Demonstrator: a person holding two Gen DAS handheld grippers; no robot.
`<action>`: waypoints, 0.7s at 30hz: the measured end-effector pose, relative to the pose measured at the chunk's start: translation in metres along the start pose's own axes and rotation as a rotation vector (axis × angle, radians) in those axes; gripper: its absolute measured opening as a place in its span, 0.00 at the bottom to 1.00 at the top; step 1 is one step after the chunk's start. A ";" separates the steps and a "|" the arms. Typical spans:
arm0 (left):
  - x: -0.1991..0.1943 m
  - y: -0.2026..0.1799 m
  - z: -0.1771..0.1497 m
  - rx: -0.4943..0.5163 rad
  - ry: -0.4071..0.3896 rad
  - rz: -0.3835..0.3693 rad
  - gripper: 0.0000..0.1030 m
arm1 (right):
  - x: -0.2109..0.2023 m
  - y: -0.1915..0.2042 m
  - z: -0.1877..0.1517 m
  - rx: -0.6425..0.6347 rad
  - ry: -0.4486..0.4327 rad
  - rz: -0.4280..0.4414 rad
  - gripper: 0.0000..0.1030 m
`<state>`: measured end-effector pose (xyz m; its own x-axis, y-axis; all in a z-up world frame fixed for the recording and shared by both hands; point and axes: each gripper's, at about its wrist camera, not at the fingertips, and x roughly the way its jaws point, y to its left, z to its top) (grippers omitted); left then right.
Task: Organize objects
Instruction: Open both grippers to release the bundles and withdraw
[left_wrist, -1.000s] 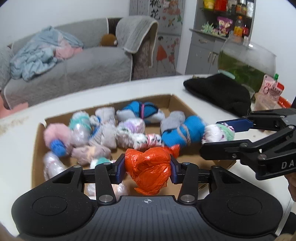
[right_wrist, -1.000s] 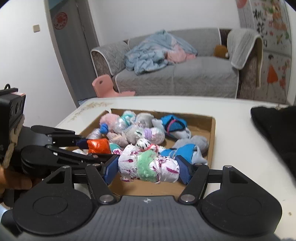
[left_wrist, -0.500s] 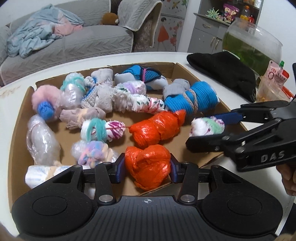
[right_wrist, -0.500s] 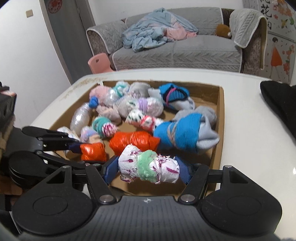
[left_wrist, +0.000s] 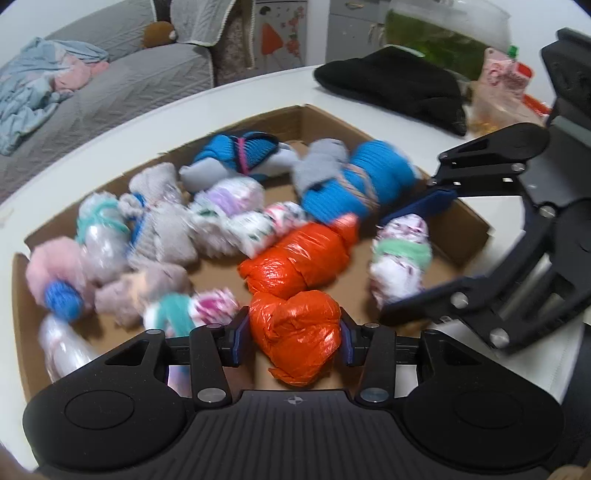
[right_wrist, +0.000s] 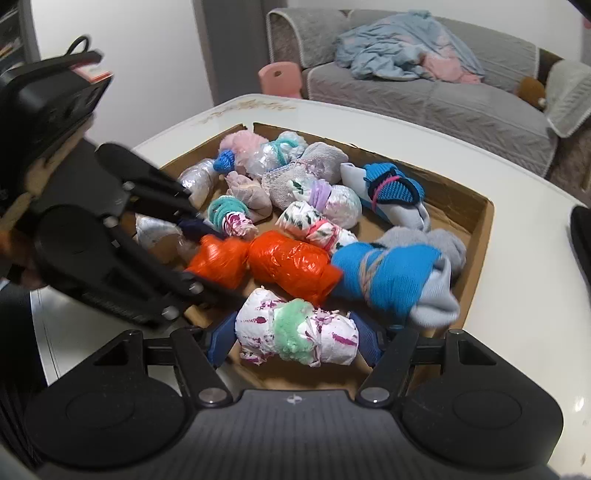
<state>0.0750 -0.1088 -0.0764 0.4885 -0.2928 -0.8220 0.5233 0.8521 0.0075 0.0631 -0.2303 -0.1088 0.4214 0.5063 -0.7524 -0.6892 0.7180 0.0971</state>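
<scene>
Jaws of the left gripper (left_wrist: 294, 336) clench a crinkled orange plastic bundle (left_wrist: 295, 341), the right gripper (right_wrist: 296, 334) grasps a white, green-banded bundle (right_wrist: 296, 332) over the cardboard tray (right_wrist: 480, 236).

Crinkled, glossy orange plastic wraps the bundle (left_wrist: 295, 343) clamped in the left gripper (left_wrist: 293, 341), whose frame is matt black plastic with bright metal screws. A second orange plastic bundle (left_wrist: 295, 258) lies in the brown, matt cardboard tray (left_wrist: 461, 236). The right gripper (right_wrist: 297, 338) holds a white cloth roll (right_wrist: 297, 332) banded in fuzzy green yarn. A ribbed blue knit sock bundle (right_wrist: 388, 277) lies nearby on the smooth, glossy white table (right_wrist: 517, 325).
</scene>
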 end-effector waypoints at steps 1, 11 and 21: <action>0.003 0.003 0.003 -0.013 -0.001 -0.001 0.51 | 0.004 0.000 0.001 -0.010 0.005 0.001 0.61; 0.007 0.012 0.000 0.004 -0.027 -0.006 0.61 | 0.028 0.002 0.002 -0.112 0.059 -0.002 0.65; 0.001 0.004 -0.004 -0.082 -0.051 0.059 0.69 | 0.017 0.003 0.000 -0.035 0.094 -0.066 0.75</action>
<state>0.0753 -0.1043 -0.0796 0.5527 -0.2615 -0.7913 0.4350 0.9004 0.0063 0.0677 -0.2199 -0.1214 0.4108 0.4106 -0.8141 -0.6828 0.7302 0.0238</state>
